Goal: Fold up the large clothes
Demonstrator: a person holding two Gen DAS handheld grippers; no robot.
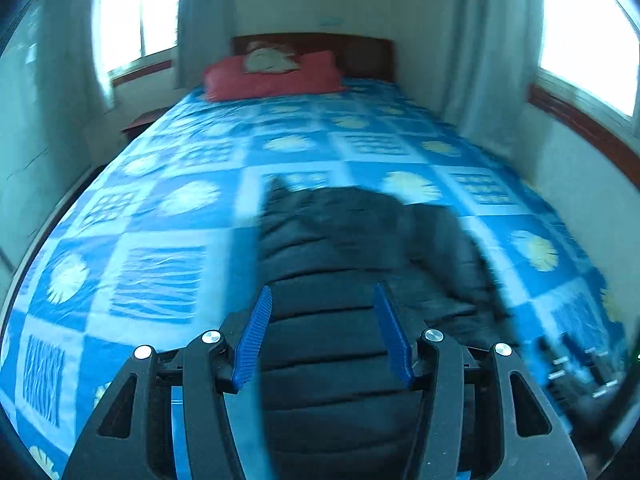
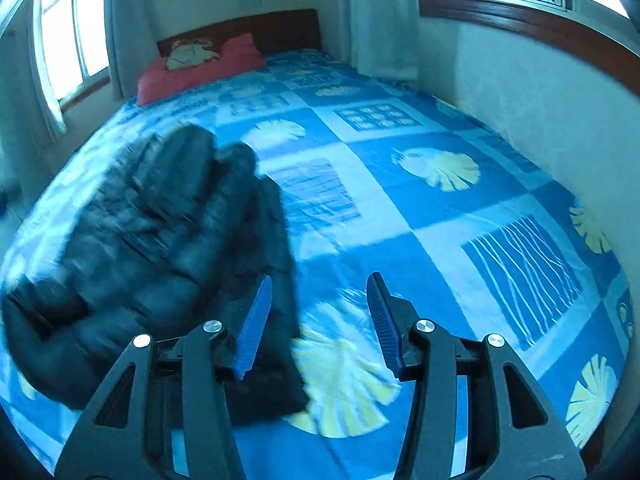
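A black quilted puffer jacket (image 1: 344, 264) lies crumpled on the blue patterned bedspread (image 1: 160, 216), near the foot of the bed. My left gripper (image 1: 322, 294) is open and empty, hovering just above the jacket's near part. In the right wrist view the jacket (image 2: 160, 232) lies to the left. My right gripper (image 2: 320, 284) is open and empty, above the jacket's right edge and the bedspread (image 2: 440, 208). In the left wrist view the right gripper (image 1: 580, 372) shows blurred at the lower right.
A red pillow (image 1: 272, 76) with a pale cloth on it lies at the wooden headboard (image 1: 360, 54). A wall (image 2: 540, 92) runs along the bed's right side, with windows and curtains on both sides. A dark nightstand (image 1: 142, 122) stands at the far left.
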